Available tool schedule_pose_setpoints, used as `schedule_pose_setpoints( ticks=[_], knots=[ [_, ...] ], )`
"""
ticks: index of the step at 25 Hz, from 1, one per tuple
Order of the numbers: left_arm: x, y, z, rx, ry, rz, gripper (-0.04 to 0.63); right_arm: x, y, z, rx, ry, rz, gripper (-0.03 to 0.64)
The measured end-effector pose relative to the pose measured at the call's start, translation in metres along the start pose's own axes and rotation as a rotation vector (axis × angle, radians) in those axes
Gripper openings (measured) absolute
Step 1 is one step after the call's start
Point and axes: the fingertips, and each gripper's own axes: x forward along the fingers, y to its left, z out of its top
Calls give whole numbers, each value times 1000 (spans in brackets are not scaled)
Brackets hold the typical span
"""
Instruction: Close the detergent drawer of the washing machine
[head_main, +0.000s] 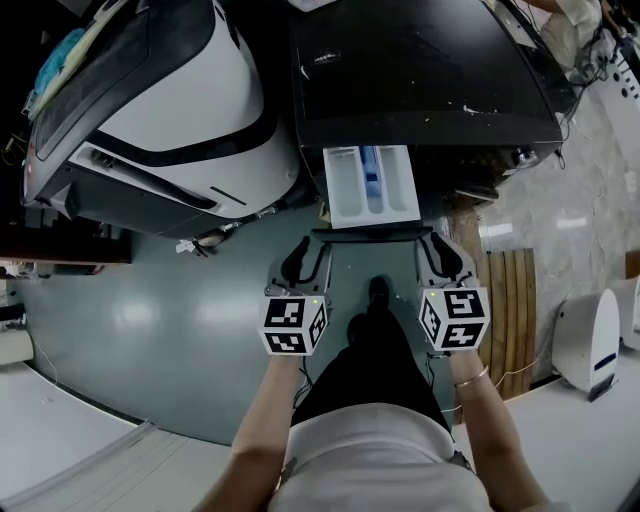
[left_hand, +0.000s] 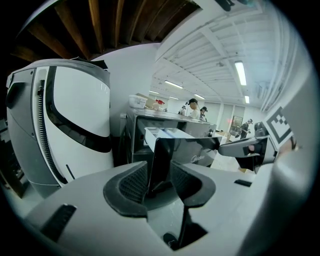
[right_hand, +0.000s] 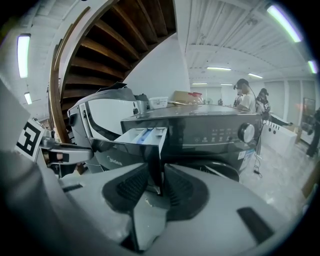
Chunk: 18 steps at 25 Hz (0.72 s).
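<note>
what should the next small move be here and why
Probably push both grippers straight toward the washing machine: the detergent drawer stands pulled out, and the left gripper and right gripper each have its front panel between their jaws, at opposite ends.

White detergent drawer (head_main: 372, 186), blue middle compartment; open, out from dark washing machine (head_main: 420, 70) front

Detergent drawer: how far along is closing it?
Done: the left gripper and right gripper each clamp the front of the drawer. In hand: that two-sided hold. Left: the drawer sticks well out of the washing machine, compartments showing, so the whole push remains.
</note>
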Motion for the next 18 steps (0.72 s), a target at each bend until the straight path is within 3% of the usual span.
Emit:
schedule_pose_setpoints(
  ticks=[18],
  knots=[
    [12,-3,-1,-1,22,-1,132,6,2,2,-41,8,6,87]
  ],
)
